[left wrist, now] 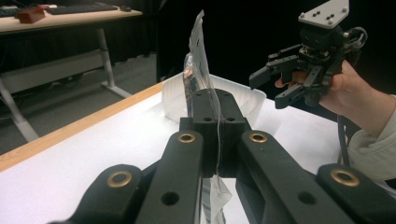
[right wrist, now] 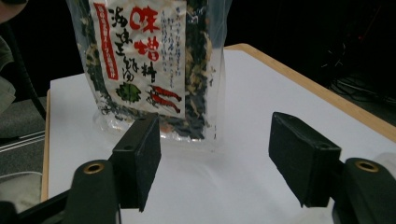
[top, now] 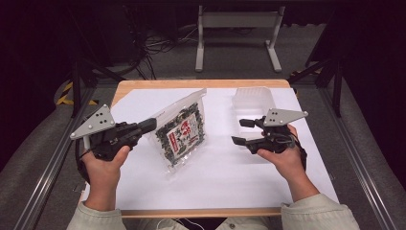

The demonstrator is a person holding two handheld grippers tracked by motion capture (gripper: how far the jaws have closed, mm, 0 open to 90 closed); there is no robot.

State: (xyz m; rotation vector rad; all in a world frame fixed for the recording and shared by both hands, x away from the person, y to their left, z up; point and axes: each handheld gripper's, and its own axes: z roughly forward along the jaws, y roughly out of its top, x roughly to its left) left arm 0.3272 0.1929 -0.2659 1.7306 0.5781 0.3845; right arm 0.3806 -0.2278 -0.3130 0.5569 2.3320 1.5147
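Note:
A clear bag of dried dark food with a red and white printed label (top: 182,132) stands tilted on the white sheet, its lower edge resting on the table. My left gripper (top: 151,125) is shut on the bag's left edge and holds it up. In the left gripper view the jaws (left wrist: 218,116) pinch the thin plastic edge of the bag (left wrist: 198,60). My right gripper (top: 238,132) hovers to the right of the bag, open and apart from it, with nothing between its pads. In the right gripper view the bag (right wrist: 149,65) stands ahead of the open gripper (right wrist: 219,154).
A clear plastic tray (top: 253,98) sits at the back right of the white sheet (top: 215,167), which covers a wooden table. Behind the table stands a grey metal frame (top: 237,21) amid floor cables. A desk with a keyboard (left wrist: 70,9) stands farther off.

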